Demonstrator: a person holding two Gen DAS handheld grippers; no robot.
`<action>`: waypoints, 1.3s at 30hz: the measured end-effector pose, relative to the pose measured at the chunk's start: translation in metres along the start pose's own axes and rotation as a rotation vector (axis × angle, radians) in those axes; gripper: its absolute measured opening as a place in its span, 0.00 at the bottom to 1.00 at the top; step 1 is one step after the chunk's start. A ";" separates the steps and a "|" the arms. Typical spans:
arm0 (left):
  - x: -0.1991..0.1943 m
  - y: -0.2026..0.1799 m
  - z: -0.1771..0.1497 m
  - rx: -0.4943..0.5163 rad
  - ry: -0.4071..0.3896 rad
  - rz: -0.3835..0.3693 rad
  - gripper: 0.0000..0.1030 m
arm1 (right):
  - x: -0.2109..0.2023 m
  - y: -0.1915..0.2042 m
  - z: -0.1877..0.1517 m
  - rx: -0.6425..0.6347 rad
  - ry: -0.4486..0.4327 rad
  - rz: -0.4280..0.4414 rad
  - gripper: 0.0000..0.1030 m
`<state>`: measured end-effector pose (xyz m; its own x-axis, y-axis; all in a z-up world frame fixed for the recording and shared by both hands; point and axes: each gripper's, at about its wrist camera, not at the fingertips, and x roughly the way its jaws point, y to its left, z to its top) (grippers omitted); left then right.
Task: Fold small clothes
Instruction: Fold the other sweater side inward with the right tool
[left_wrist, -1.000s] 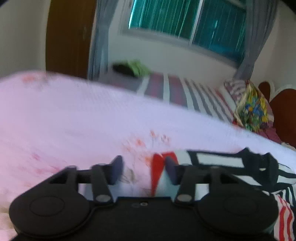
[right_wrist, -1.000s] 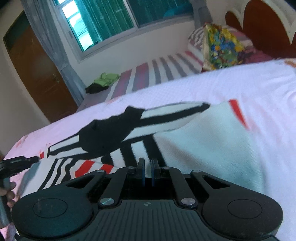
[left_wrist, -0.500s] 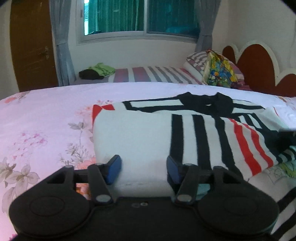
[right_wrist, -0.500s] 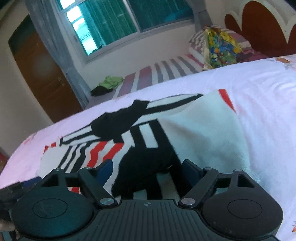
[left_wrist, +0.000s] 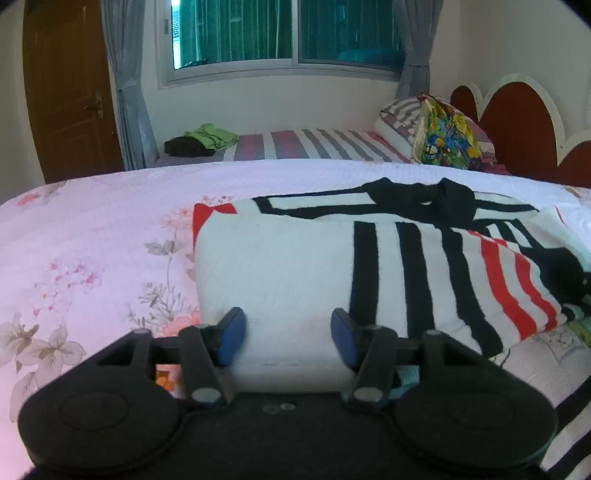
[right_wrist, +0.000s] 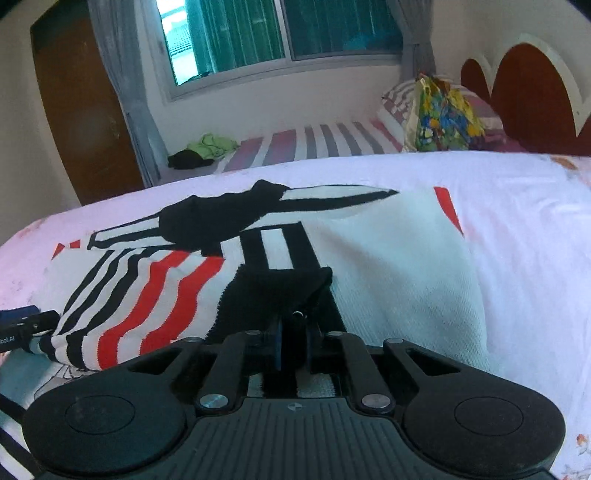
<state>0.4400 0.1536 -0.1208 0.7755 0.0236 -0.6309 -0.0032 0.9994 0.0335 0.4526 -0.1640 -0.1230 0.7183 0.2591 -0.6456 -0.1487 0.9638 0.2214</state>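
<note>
The striped sweater lies on the bed, both sides already folded inward. The right claw has just been closing and pinches its black hem; the left claw stands apart over the white edge. The lengthwise fold remains.

I see a far window with grey curtains, a brown door left, and a striped bed beyond.
</note>
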 end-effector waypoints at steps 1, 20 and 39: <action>-0.001 0.000 0.001 -0.004 -0.002 0.003 0.52 | -0.004 0.000 0.003 0.013 -0.006 -0.030 0.41; 0.006 -0.049 0.041 -0.048 0.002 -0.116 0.58 | 0.007 0.044 0.022 -0.172 -0.035 0.111 0.14; 0.049 -0.060 0.046 0.011 0.059 -0.017 0.70 | 0.040 -0.018 0.040 -0.209 0.007 -0.015 0.14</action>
<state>0.5075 0.0941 -0.1179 0.7365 0.0080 -0.6764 0.0170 0.9994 0.0304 0.5114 -0.1737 -0.1232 0.7172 0.2444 -0.6526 -0.2760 0.9595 0.0560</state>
